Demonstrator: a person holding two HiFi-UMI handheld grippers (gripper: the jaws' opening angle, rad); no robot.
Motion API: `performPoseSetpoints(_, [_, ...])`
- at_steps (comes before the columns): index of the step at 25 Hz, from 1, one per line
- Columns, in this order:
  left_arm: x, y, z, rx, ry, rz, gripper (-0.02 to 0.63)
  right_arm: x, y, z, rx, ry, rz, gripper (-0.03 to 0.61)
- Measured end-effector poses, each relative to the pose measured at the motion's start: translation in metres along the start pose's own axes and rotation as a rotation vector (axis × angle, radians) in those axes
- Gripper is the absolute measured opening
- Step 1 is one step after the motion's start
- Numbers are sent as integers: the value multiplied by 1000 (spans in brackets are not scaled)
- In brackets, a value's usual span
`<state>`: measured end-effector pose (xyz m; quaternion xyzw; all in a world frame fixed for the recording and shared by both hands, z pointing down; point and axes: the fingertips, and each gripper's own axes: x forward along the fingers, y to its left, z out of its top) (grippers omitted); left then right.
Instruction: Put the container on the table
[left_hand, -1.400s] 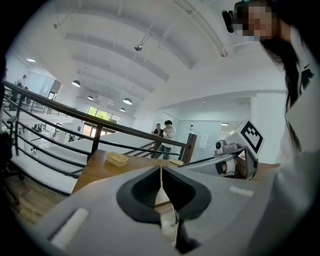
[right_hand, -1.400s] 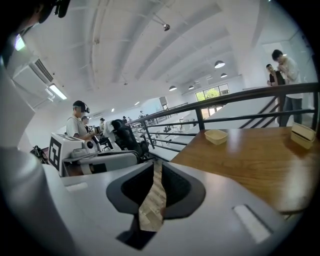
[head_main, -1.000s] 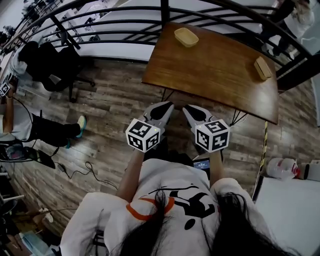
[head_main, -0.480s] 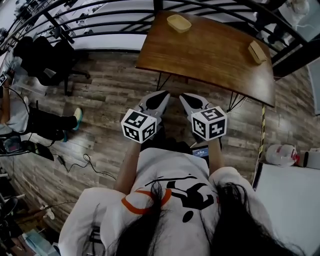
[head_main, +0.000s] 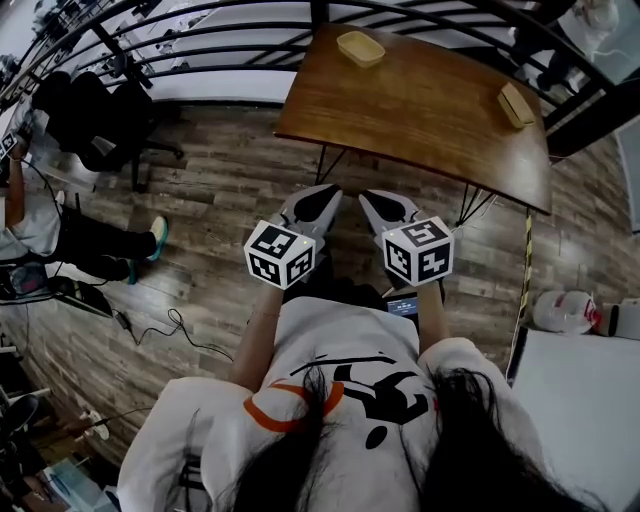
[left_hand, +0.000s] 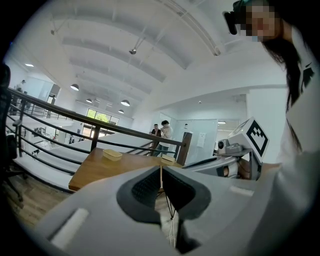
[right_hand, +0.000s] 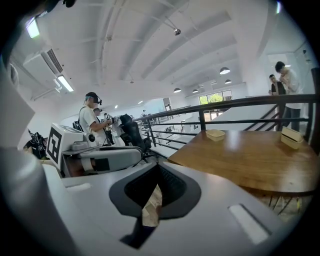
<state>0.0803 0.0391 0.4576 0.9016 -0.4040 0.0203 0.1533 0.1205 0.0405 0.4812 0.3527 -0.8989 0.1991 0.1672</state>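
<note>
Left gripper view: left gripper (left_hand: 160, 166) fingers pressed together, nothing between. Right gripper (right_hand: 158, 165) fingers likewise closed, empty. Both are held side by side, unchanged from half a second ago. Beyond them, a glossy brown wooden counter (head_main: 430, 110) carries a shallow tan container (head_main: 360, 47) at its far-left corner and a second container (head_main: 516, 104) near its right edge.

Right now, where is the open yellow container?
In head view the open container sits at the far left corner of the wooden table, beside the railing; another container lies near its right edge.
</note>
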Motion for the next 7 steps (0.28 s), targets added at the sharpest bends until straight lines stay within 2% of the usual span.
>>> performPoseSetpoints(7, [10,-1,1,14,-2,-21,0,1,-7,1,2,-11,-4,23])
